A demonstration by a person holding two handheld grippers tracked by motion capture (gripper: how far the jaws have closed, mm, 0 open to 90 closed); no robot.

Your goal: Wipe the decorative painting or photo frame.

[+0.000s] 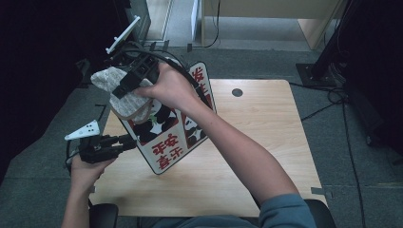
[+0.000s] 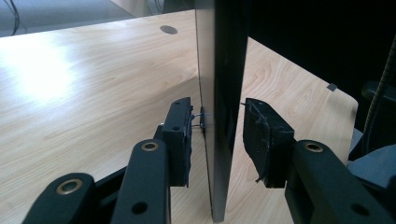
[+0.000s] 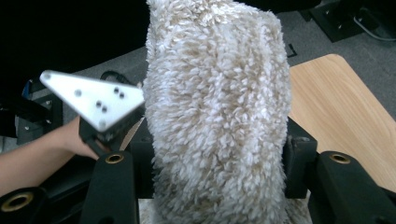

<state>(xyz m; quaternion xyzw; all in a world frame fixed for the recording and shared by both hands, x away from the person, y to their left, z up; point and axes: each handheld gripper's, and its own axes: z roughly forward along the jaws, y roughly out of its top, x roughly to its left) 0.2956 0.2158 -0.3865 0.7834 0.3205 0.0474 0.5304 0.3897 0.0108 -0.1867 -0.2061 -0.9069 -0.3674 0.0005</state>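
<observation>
Left claw (image 2: 217, 140): jaws stand apart on either side of the bag's (image 1: 164, 140) edge, pads not pressing. Risk: unsupported, the upright bag could tip onto the desk (image 1: 256, 142). Farther off, above the bag's mouth, right claw (image 3: 217, 163) is clenched on the fluffy slipper (image 3: 217, 107). Snagging could drag the bag. Bag's contents unseen.

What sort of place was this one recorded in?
Probably a lab or office set up for recording, not a home: one small wooden table with a cable hole, grey carpet strewn with loose cables, and dark curtains at the sides.
</observation>
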